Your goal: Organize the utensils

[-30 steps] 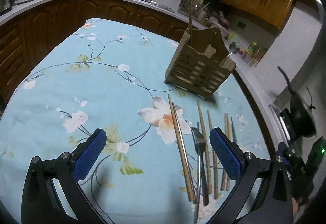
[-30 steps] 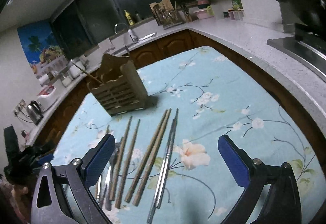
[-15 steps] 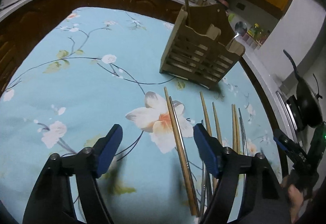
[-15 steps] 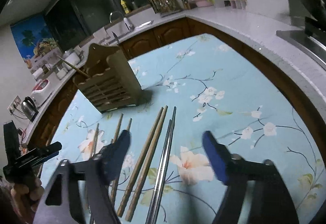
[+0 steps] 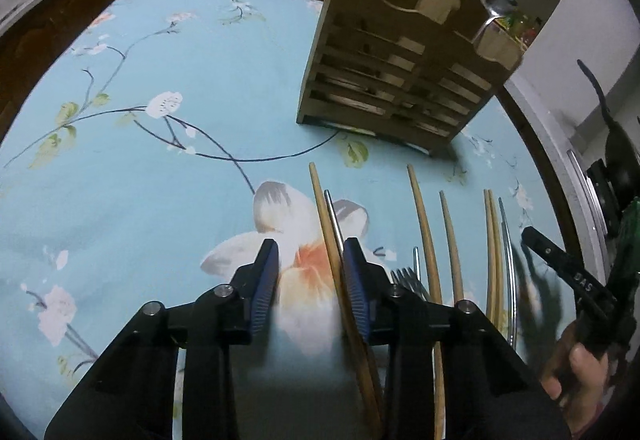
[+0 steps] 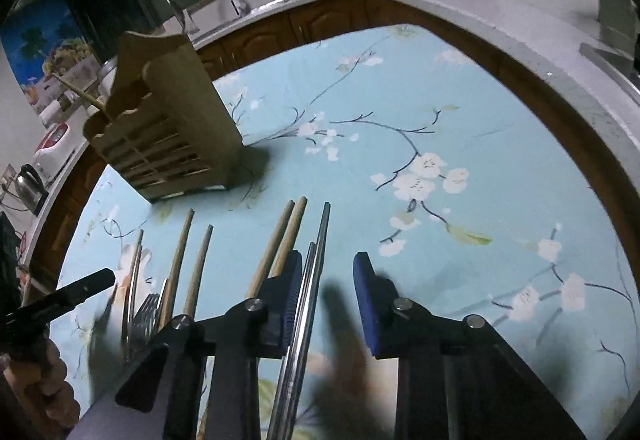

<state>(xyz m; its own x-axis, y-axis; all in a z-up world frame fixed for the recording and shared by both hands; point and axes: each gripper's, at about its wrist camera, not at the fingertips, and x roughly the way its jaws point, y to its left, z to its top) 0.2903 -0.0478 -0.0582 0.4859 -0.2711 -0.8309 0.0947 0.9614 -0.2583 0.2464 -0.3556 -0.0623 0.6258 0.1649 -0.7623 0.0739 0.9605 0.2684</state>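
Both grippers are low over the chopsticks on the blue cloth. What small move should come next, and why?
Probably finish closing. The left gripper is closing around the leftmost wooden chopstick with a thin metal one beside it; the right gripper is closing around the pair of metal chopsticks. Neither looks pinched yet, so lifting toward the slatted wooden utensil holder would be early.

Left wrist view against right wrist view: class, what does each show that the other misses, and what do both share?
Only the left wrist view: the left gripper closing around a wooden chopstick.
Only the right wrist view: the right gripper closing around the metal chopsticks; a kettle.
Both: the wooden holder, the fork, the floral tablecloth.
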